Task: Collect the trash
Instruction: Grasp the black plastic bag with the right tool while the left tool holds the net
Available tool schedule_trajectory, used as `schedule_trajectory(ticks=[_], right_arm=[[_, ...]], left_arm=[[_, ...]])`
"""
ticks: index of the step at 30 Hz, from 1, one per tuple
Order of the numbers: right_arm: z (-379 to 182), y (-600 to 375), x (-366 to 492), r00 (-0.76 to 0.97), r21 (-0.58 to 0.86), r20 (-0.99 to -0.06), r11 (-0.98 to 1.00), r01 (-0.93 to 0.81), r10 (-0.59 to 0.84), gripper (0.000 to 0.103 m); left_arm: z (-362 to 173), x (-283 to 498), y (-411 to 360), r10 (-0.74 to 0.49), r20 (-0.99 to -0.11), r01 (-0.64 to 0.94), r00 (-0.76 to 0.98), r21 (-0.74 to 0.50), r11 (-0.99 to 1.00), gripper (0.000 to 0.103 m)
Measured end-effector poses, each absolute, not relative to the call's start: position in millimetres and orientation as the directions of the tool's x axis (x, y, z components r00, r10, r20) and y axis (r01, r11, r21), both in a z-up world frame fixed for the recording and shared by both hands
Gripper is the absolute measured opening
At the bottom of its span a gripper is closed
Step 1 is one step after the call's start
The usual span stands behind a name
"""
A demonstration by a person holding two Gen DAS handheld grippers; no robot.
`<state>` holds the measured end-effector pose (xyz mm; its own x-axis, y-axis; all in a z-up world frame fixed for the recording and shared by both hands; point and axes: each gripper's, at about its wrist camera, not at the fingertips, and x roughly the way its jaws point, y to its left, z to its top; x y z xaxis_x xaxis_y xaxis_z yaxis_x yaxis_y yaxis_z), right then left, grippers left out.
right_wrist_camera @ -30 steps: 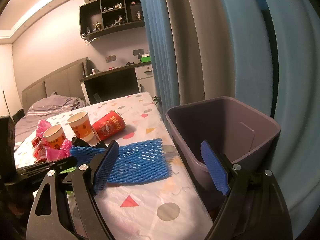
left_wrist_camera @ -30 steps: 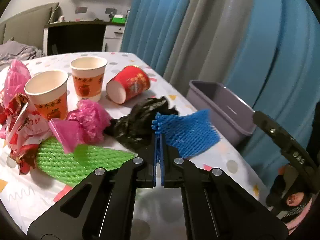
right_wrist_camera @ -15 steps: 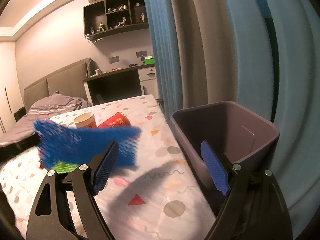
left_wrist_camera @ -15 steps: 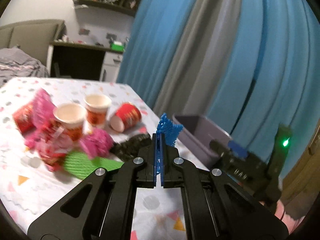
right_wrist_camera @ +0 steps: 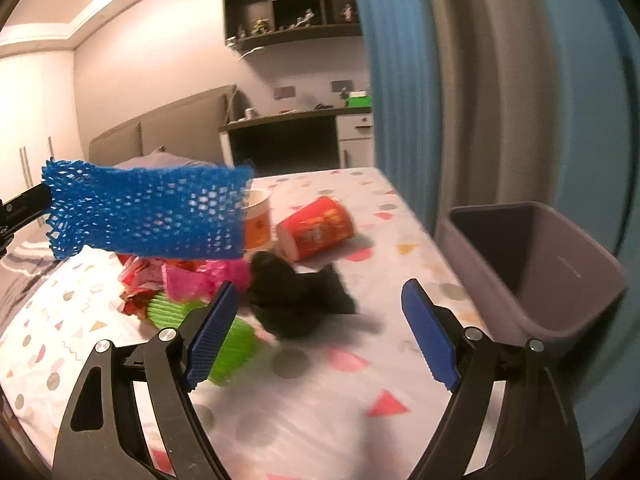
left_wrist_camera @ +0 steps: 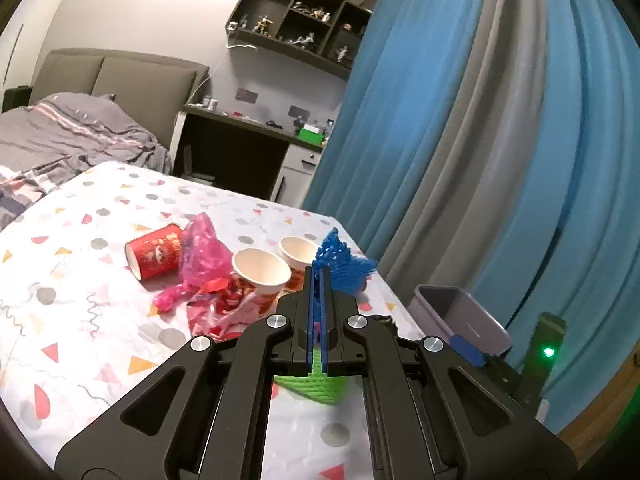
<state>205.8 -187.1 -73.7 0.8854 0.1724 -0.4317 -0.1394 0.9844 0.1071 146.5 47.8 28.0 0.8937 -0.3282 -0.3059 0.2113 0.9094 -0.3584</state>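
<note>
Two grippers in frame. Nearest, in the right wrist view: the right gripper [right_wrist_camera: 320, 332] stands wide apart with nothing between its blue pads — it hangs over the patterned tablecloth [right_wrist_camera: 304, 412]. Just past its fingertips lie a black crumpled bag [right_wrist_camera: 296, 296] and, to the left, a green foam net [right_wrist_camera: 224, 340] with pink plastic [right_wrist_camera: 208, 278] touching it.

The left gripper [left_wrist_camera: 318, 280] is clamped tight on a blue foam net [left_wrist_camera: 344, 266], which sticks out beyond the tips; from the right wrist view that net [right_wrist_camera: 148, 216] hangs in the air, clear of the table, stretched sideways above the pile.

Farther back: two open paper cups [left_wrist_camera: 262, 272], upright, side by side (the farther one partly hidden by the net), and a red cup [left_wrist_camera: 154, 250] on its side, touching the pink plastic.

At the table's right edge, a grey bin [right_wrist_camera: 536, 272] — interior looks empty, as far as visible. Beyond: blue curtain [left_wrist_camera: 520, 140], a desk [left_wrist_camera: 240, 152], a bed [left_wrist_camera: 72, 136].
</note>
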Motion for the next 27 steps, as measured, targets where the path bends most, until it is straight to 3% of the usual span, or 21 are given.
schedule_trajectory(ticks=[9, 15, 17, 20, 27], right_arm=[[-81, -156, 240, 0.846, 0.068, -0.495, 0.980, -0.189, 0.197, 0.058], [-87, -145, 251, 0.823, 0.045, -0.536, 0.980, -0.193, 0.187, 0.031], [-88, -145, 252, 0.824, 0.040, -0.535, 0.980, -0.196, 0.187, 0.018], [-87, -146, 249, 0.831, 0.032, -0.525, 0.980, -0.197, 0.184, 0.007], [-69, -164, 232, 0.867, 0.059, -0.463, 0.982, -0.178, 0.185, 0.005]], left_arm=[[15, 151, 64, -0.311, -0.331, 0.184, 0.891, -0.364, 0.913, 0.001], [10, 156, 68, -0.315, -0.344, 0.180, 0.885, -0.372, 0.911, 0.001], [9, 156, 68, -0.315, -0.346, 0.179, 0.884, -0.372, 0.911, 0.001], [8, 155, 66, -0.314, -0.351, 0.178, 0.882, -0.369, 0.912, 0.001], [10, 152, 64, -0.313, -0.346, 0.178, 0.884, -0.369, 0.912, 0.001]])
